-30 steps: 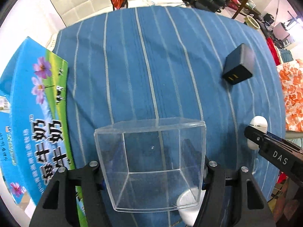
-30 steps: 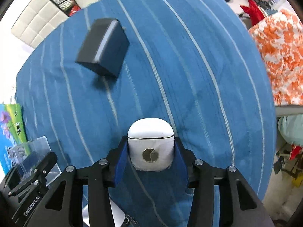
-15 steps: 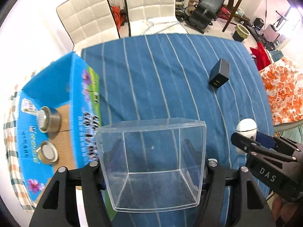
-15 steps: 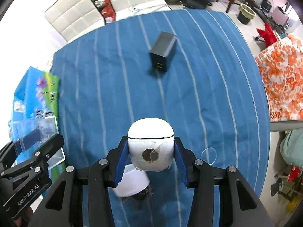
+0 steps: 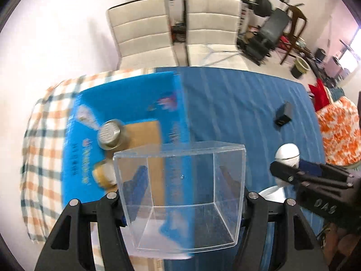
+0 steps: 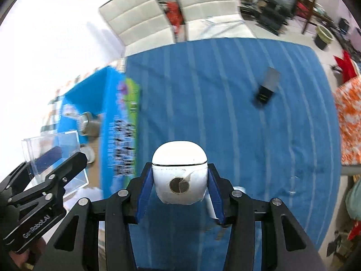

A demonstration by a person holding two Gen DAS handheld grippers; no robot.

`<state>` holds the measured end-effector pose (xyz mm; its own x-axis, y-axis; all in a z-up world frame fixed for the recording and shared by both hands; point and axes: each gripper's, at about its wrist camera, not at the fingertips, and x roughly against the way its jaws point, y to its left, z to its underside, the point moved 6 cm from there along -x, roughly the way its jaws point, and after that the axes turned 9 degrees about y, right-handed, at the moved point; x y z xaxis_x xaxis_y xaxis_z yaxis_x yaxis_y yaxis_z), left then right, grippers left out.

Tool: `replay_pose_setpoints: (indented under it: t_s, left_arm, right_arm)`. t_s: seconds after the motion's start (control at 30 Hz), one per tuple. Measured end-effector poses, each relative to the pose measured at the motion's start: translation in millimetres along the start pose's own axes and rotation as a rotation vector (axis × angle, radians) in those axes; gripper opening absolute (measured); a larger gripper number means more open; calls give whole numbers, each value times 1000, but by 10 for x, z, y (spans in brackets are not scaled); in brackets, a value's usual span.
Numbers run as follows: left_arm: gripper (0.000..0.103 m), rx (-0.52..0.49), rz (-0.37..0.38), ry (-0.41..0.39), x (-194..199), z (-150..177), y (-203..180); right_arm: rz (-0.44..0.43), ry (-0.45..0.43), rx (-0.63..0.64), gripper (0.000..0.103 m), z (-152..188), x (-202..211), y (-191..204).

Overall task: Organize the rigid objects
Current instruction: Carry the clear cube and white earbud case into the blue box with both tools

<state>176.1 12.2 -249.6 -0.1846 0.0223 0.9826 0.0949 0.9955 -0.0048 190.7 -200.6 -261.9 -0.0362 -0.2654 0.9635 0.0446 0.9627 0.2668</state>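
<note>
My left gripper (image 5: pixel 180 194) is shut on a clear plastic box (image 5: pixel 180 194) and holds it high above the blue cardboard carton (image 5: pixel 126 103). My right gripper (image 6: pixel 179 180) is shut on a white earbud case (image 6: pixel 179 171), held above the blue striped tablecloth (image 6: pixel 225 113). The carton's open inside holds a metal cup (image 5: pixel 110 133) and a second round tin (image 5: pixel 102 174). A black charger block (image 5: pixel 283 114) lies on the cloth at the far right; it also shows in the right wrist view (image 6: pixel 267 88). The right gripper and case show in the left wrist view (image 5: pixel 287 155).
A white round object (image 5: pixel 271 193) lies on the cloth below the right gripper. A checked cloth (image 5: pixel 42 135) lies under the carton at the left. Two white chairs (image 5: pixel 176 27) stand behind the table. An orange floral fabric (image 5: pixel 338 131) is off the right edge.
Both grippers have risen and swung left with their objects. The carton's open inside now lies under the clear box, and the charger looks farther away.
</note>
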Motion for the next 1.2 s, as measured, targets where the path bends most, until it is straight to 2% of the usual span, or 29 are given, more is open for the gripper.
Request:
replay_pose_setpoints:
  t_s: [0.3, 0.53, 0.77, 0.97, 1.2]
  left_arm:
    - [62, 161, -38, 79, -325, 393, 965]
    - [63, 258, -14, 170, -756, 685, 1346]
    - [63, 276, 6, 261, -1242, 807, 1448]
    - [63, 289, 23, 289, -1447, 826, 1477]
    - [63, 301, 19, 310, -1598, 783, 1544]
  right_arm:
    - [-74, 35, 162, 49, -113, -213, 1130]
    - [-132, 143, 218, 49, -203, -764, 1884]
    - [-123, 254, 231, 49, -315, -1508, 2211]
    - [-74, 312, 229, 49, -388, -2117, 2303]
    - [-61, 329, 229, 49, -450, -2474, 2332]
